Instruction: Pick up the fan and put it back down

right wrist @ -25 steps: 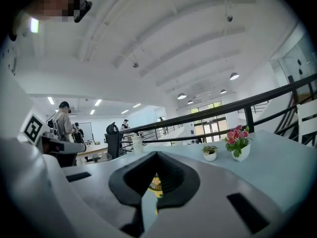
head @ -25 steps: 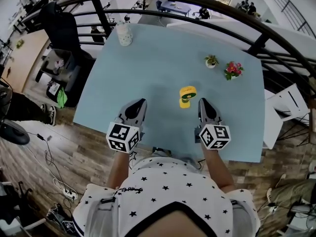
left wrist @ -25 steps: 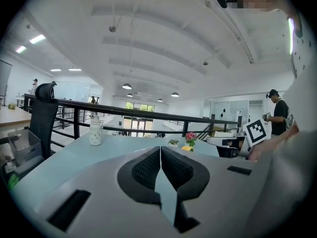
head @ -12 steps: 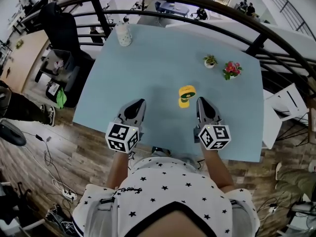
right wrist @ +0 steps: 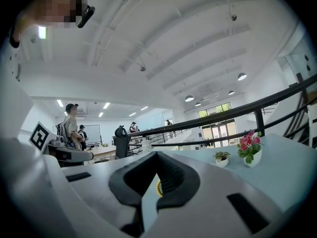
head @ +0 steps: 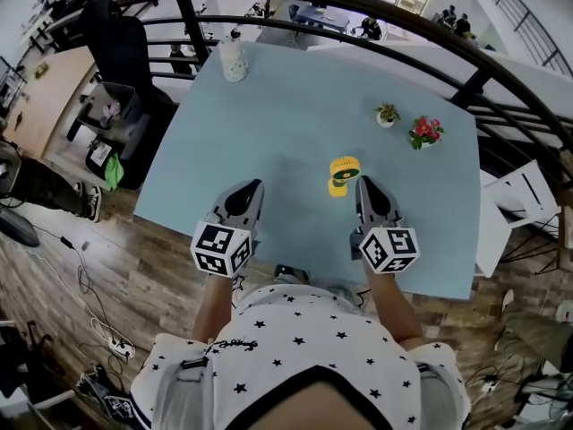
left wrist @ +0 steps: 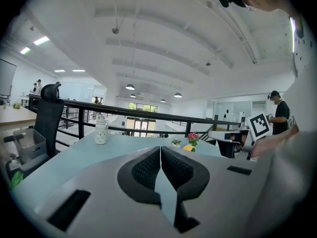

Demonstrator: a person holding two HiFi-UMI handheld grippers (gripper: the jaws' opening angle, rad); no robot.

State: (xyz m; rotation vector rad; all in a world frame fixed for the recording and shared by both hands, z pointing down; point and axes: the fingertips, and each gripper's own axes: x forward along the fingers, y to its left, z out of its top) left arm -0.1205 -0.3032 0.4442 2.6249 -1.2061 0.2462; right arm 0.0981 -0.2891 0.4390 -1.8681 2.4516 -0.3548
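Observation:
A small yellow fan (head: 340, 174) stands on the light blue table (head: 286, 115), right of its middle. My right gripper (head: 367, 186) hovers just to the near right of the fan, shut and empty. In the right gripper view its tips (right wrist: 156, 155) meet, and a sliver of the yellow fan (right wrist: 158, 186) shows in the gap below them. My left gripper (head: 247, 192) is over the table's near left part, well away from the fan, also shut with nothing in it. The left gripper view shows its tips (left wrist: 160, 148) touching and the fan (left wrist: 188, 148) far off to the right.
A white bottle (head: 233, 61) stands at the table's far left. A small potted plant (head: 387, 113) and a pot of pink flowers (head: 425, 131) sit beyond the fan at the far right. A black railing (head: 358, 7) curves behind the table, with a black chair (head: 112, 52) to the left.
The head view has shifted slightly. My right gripper has risen a little beside the fan. The fan and left gripper have stayed put.

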